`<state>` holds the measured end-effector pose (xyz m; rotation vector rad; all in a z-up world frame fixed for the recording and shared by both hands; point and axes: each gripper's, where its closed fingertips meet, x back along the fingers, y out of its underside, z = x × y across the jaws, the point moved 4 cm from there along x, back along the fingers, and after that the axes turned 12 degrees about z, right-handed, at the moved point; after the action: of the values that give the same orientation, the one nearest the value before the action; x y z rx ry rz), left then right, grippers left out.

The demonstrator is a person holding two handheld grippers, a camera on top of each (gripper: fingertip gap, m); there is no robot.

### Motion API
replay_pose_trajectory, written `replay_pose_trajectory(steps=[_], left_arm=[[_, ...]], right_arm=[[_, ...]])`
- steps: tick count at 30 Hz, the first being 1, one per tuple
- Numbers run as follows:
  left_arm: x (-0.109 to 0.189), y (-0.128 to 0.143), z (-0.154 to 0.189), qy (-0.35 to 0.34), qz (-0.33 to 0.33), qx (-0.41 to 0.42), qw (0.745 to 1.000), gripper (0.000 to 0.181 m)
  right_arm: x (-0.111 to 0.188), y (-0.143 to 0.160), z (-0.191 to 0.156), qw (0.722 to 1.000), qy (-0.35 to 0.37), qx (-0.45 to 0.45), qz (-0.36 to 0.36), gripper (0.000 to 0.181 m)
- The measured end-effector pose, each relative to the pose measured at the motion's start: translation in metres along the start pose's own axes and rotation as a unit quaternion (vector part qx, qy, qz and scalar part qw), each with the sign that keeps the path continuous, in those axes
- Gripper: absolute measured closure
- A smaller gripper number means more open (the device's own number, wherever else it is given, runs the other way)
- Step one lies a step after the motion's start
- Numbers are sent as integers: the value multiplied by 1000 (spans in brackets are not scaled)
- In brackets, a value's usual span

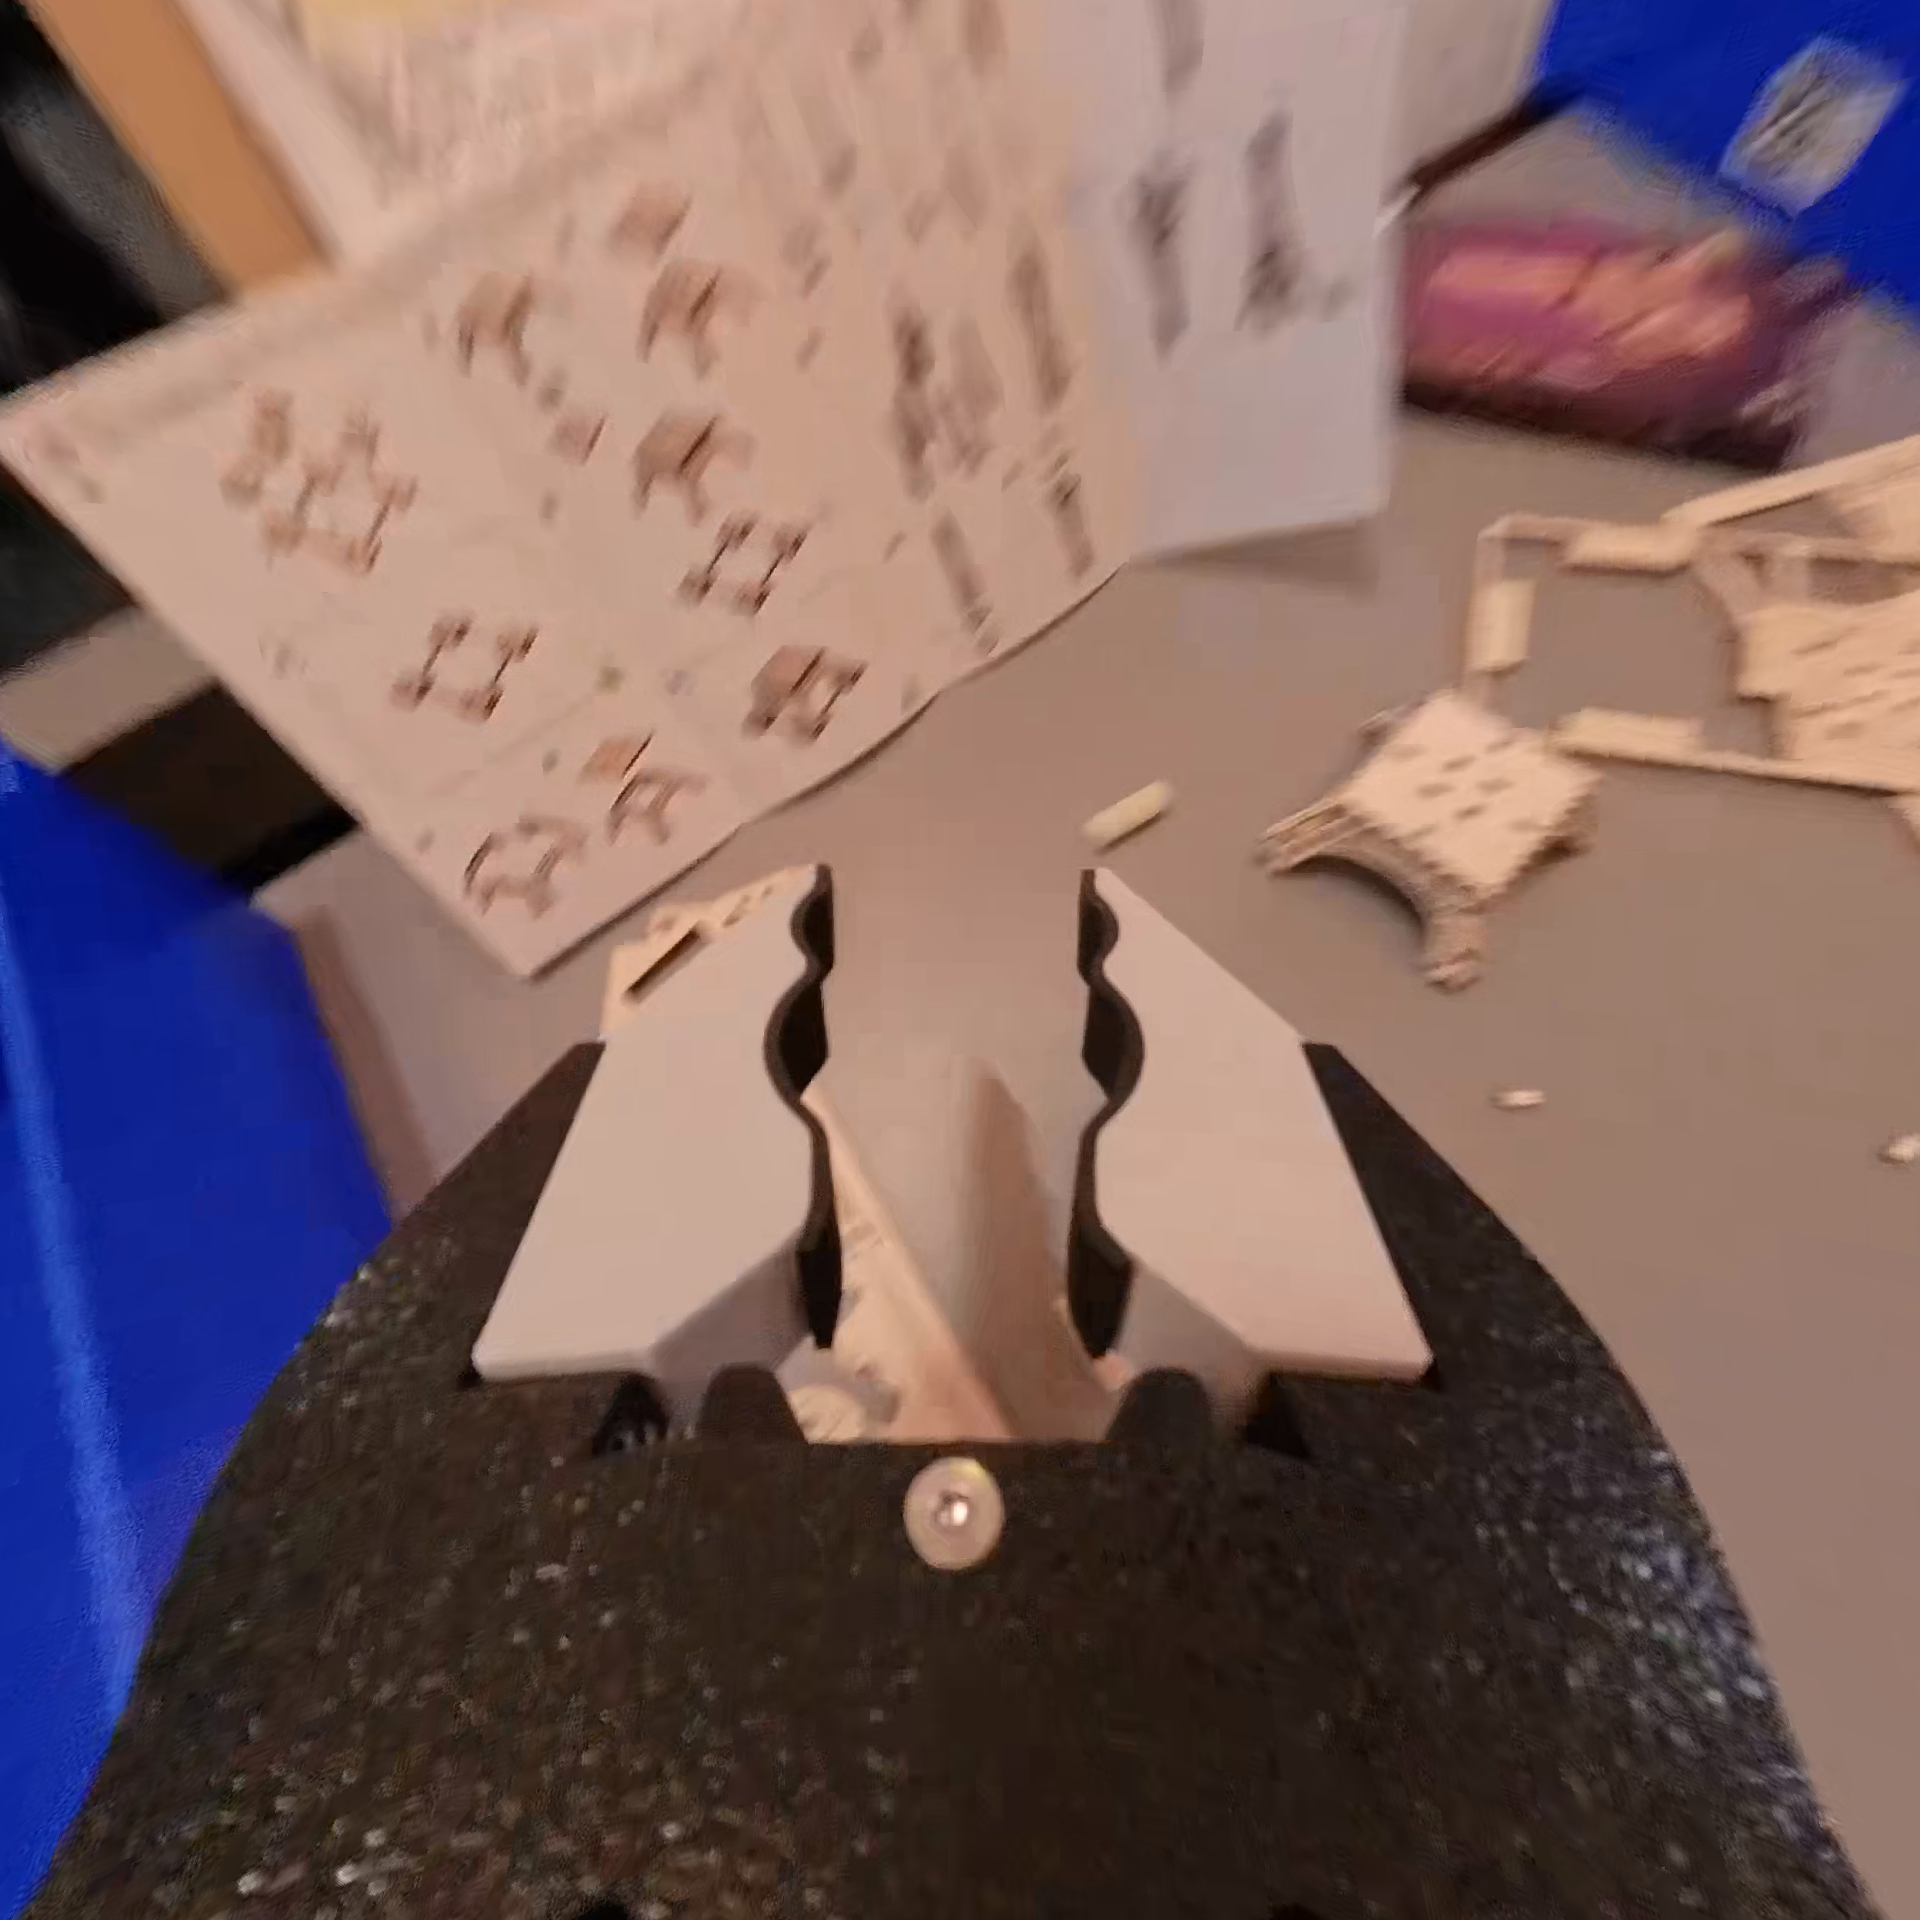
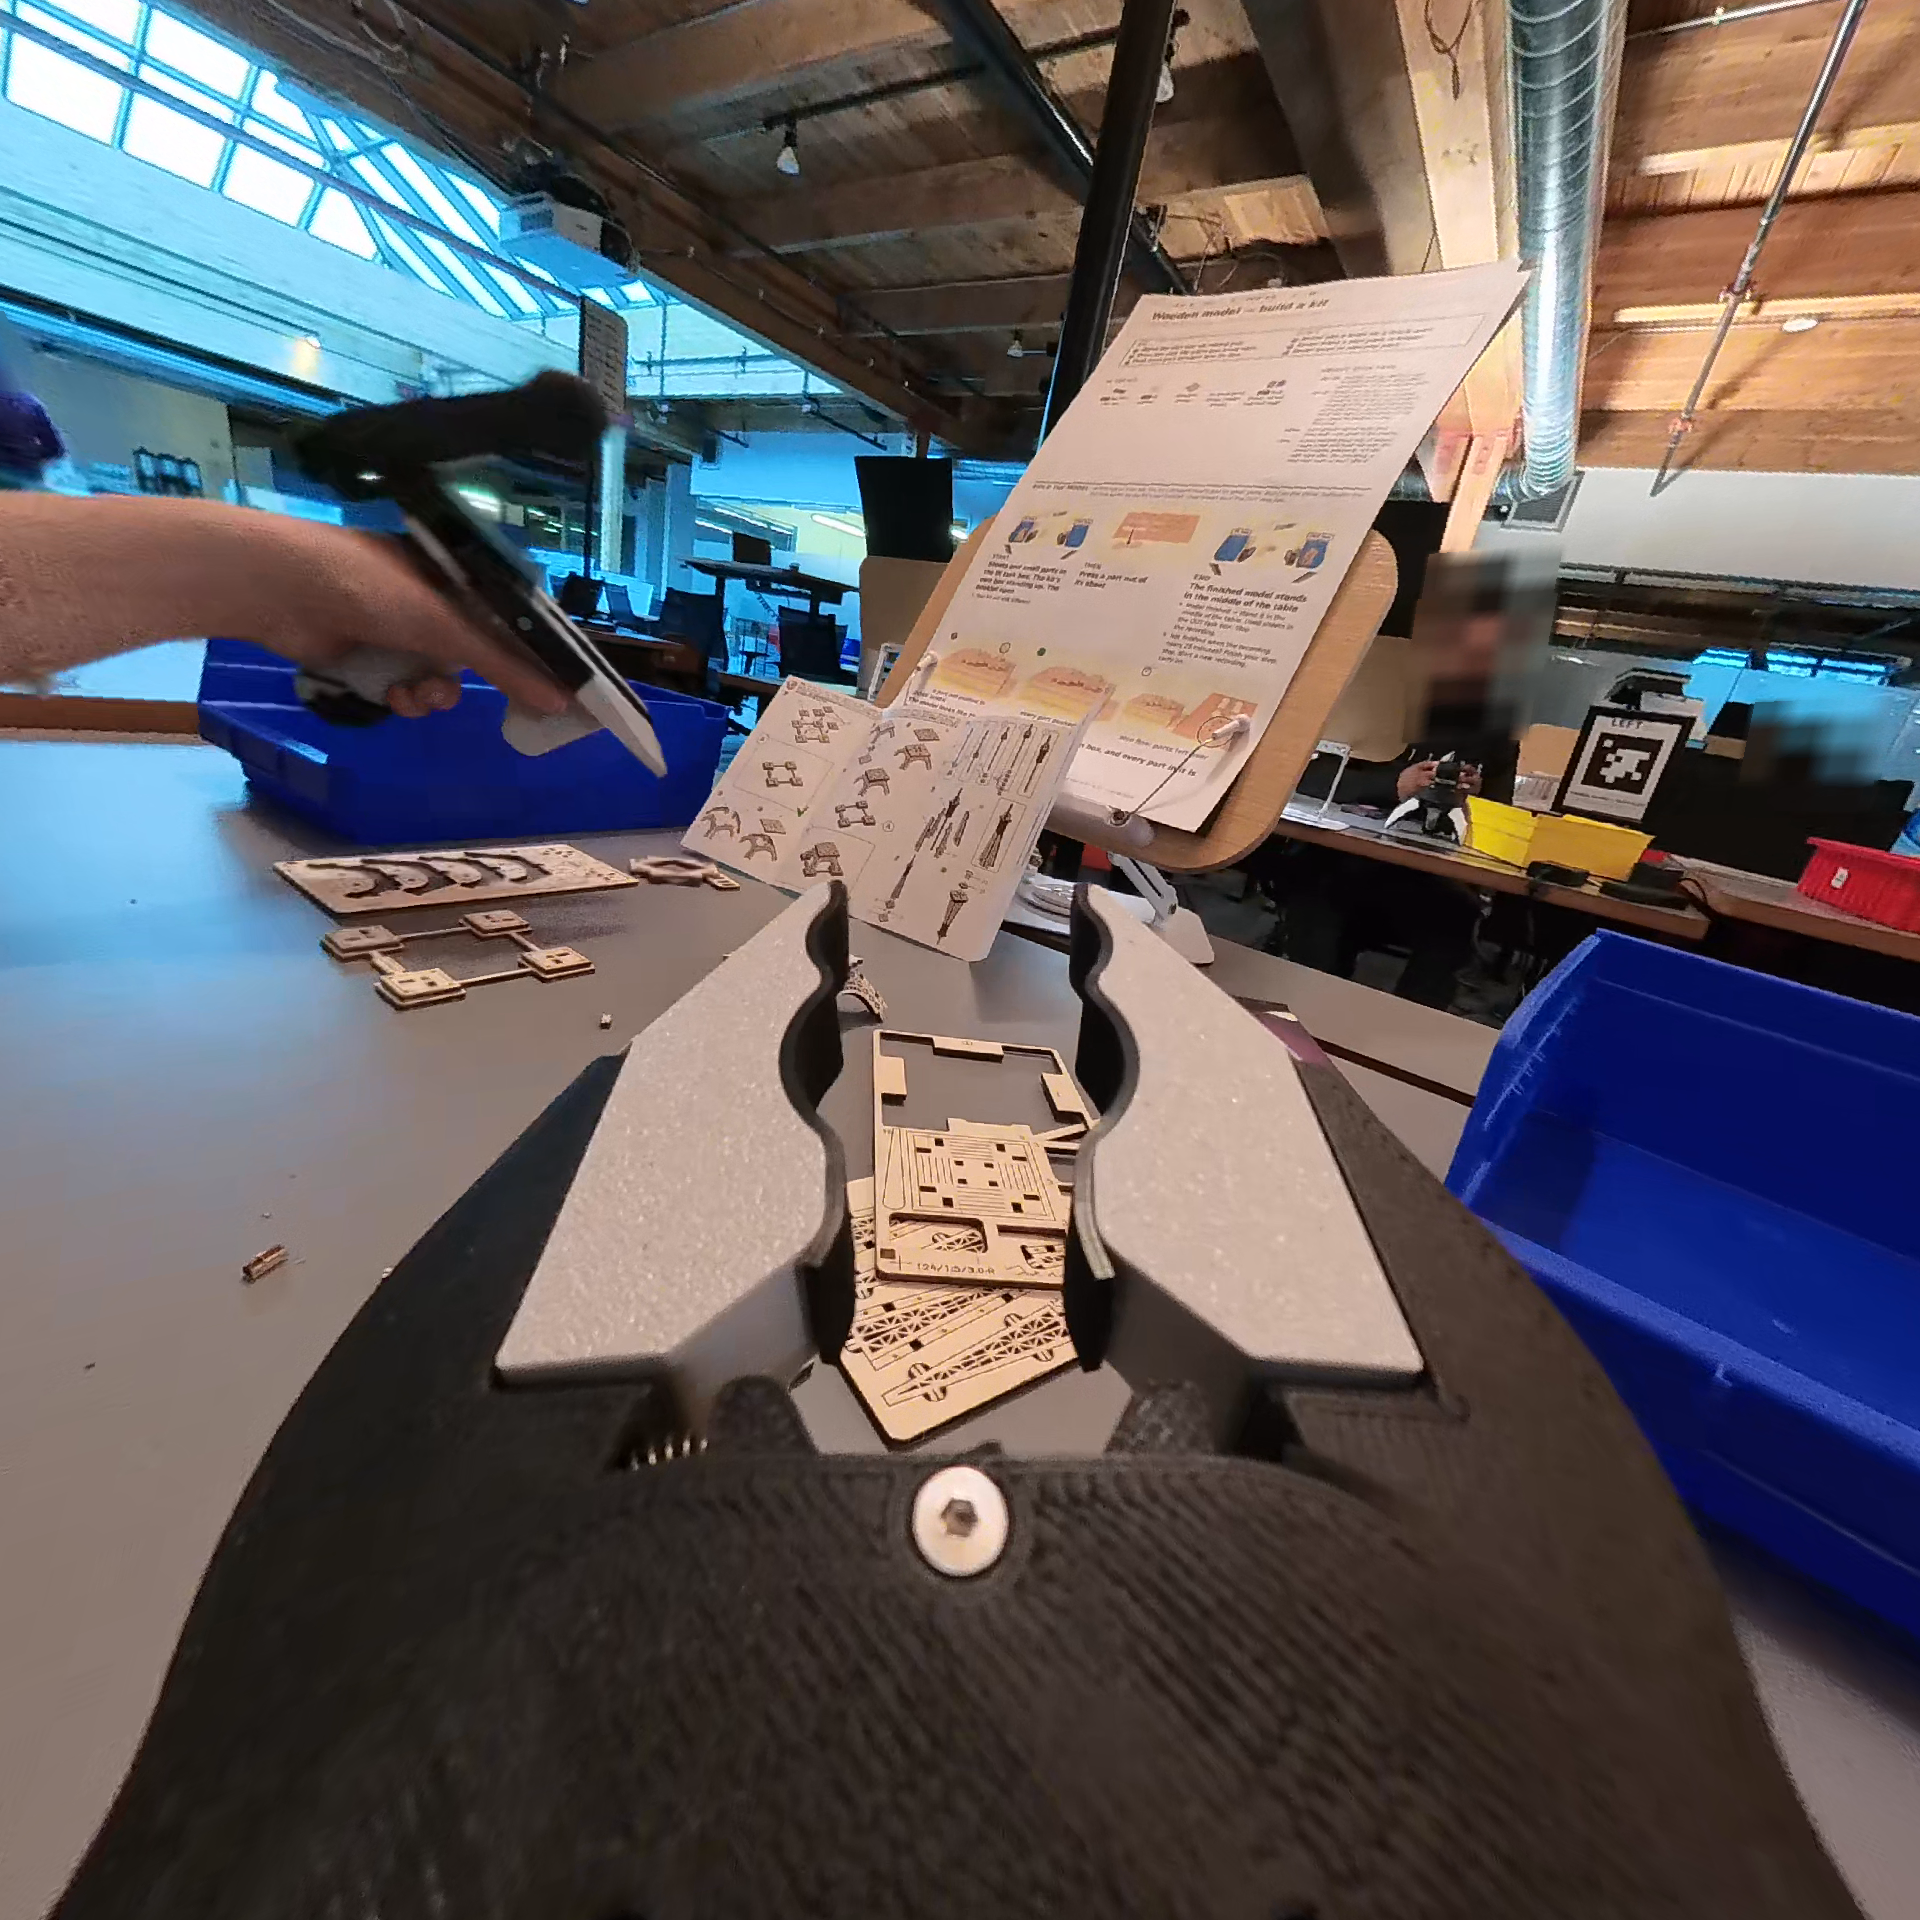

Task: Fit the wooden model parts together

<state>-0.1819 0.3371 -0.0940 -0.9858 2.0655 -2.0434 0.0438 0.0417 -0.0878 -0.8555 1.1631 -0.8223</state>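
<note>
My right gripper (image 2: 956,935) is open and empty, low over a stack of laser-cut wooden sheets (image 2: 971,1195) that lies on the grey table (image 2: 156,1091) and shows between its jaws. A wooden frame with square corner pads (image 2: 457,961) and a sheet of curved parts (image 2: 457,878) lie to the left. A hand holds my left gripper (image 2: 634,727) in the air above them. Its own view is blurred: my left gripper (image 1: 956,904) is open, with a pale wooden sheet (image 1: 914,1278) showing below its jaws. An assembled arched base (image 1: 1444,821) and more sheets (image 1: 1714,623) lie to its right.
A folded instruction leaflet (image 2: 883,821) stands behind the parts, in front of an instruction board on a stand (image 2: 1195,582). Blue bins sit at the right (image 2: 1714,1247) and back left (image 2: 457,769). Small wood scraps (image 2: 265,1262) dot the table. A person sits at a far table. Left tips to right tips: about 35 centimetres.
</note>
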Motion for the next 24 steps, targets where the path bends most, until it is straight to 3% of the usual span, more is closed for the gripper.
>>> replay_pose_trajectory(steps=[5,8,12,17,20,24], left_arm=[[24,-18,48,2,213,-31,977,93],[32,-20,60,0,250,-22,968,67],[42,-16,54,-36,251,-53,966,52],[71,-15,31,-81,307,-28,948,57],[70,-10,28,-54,325,19,944,60],[65,-13,52,-12,381,-57,923,95]], right_arm=[[-3,3,-5,1000,-9,17,-16,134],[-4,6,-3,999,6,24,-28,123],[-9,15,7,997,37,4,-66,107],[-32,32,3,993,34,-39,-109,94],[-47,41,6,991,38,-22,-126,93],[-74,49,14,980,15,17,-200,82]])
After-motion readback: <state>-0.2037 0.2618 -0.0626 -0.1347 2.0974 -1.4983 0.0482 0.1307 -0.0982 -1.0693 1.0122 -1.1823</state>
